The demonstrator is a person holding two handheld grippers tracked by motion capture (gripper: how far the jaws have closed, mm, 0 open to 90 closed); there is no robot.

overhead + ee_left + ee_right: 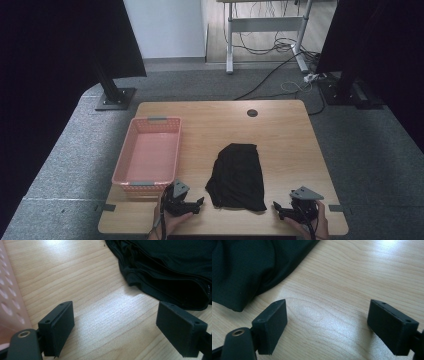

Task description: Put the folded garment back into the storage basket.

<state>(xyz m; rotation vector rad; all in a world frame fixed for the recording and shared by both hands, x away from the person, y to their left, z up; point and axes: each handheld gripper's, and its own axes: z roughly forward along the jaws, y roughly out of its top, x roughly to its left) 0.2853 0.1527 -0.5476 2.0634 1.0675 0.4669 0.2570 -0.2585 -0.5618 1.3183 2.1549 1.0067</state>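
**Two grippers flank a black cloth**

A pink basket (148,152) sits at the table's (285,130) left. The left gripper (192,204) has its jaws apart, empty. The folded black cloth (237,176) lies between. The right gripper (282,211) is likewise spread, holding nothing.

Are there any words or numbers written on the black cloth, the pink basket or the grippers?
None: no readable text on the black cloth, the pink basket, the wooden table, the left gripper or the right gripper.
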